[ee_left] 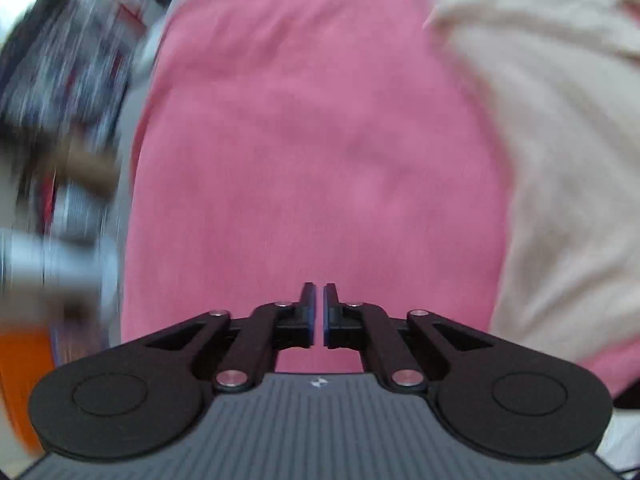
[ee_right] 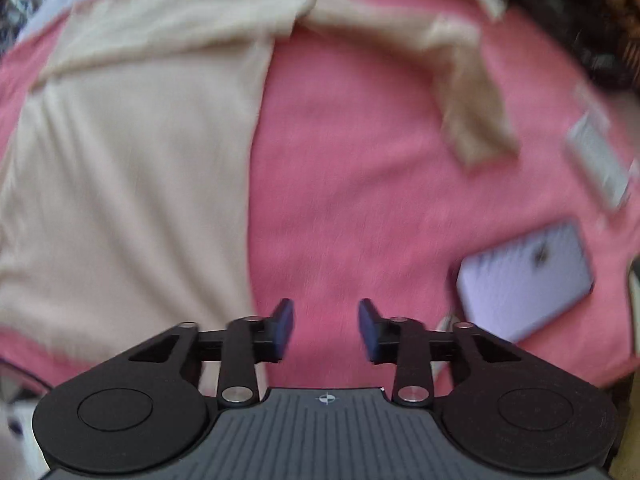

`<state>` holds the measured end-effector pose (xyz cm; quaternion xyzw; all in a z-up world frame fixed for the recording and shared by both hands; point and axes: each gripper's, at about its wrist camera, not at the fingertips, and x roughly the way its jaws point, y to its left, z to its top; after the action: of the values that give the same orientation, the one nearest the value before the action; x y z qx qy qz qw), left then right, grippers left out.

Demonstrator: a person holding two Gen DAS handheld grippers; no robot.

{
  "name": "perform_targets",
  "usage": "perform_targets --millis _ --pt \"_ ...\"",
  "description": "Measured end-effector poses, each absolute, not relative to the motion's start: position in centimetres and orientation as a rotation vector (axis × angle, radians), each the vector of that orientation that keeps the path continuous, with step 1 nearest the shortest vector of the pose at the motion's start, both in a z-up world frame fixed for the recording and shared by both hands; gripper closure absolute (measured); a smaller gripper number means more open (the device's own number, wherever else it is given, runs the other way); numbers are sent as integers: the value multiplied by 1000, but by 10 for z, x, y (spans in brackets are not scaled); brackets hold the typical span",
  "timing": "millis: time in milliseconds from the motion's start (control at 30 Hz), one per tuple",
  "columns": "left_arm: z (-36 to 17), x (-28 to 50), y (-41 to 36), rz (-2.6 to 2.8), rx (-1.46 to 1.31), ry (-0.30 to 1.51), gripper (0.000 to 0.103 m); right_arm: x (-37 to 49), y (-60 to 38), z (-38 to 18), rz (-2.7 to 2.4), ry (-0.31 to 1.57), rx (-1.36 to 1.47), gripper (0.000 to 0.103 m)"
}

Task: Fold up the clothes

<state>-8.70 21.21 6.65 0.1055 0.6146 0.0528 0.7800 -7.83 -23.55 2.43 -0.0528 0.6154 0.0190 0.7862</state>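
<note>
Fingers of the left gripper (ee_left: 319, 312) sit nearly closed on nothing; the right gripper (ee_right: 326, 330) gapes half open, empty, over the pink cloth surface (ee_right: 340, 184). Beside both lies the cream, thin, limp fabric garment (ee_right: 128, 168), probably light and floppy, best pinched at an edge. Only the right view shows its loose sleeve (ee_right: 468, 108) and a lilac phone (ee_right: 524, 276).

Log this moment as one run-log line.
left gripper: nearly shut, empty | right gripper: open, empty | beige garment: on pink cover, unheld | phone: beside it
</note>
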Motion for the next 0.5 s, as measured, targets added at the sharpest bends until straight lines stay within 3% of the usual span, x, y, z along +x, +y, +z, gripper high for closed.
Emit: perform_targets --millis 133,300,500 --pt "56 -12 124 -126 599 1041 69 -40 -190 17 119 961 -687 47" --pt "14 38 51 -424 974 794 66 -32 -139 -49 362 564 -1347 46" --pt "-12 59 37 -490 1061 785 63 0 -125 -82 405 470 -1473 47"
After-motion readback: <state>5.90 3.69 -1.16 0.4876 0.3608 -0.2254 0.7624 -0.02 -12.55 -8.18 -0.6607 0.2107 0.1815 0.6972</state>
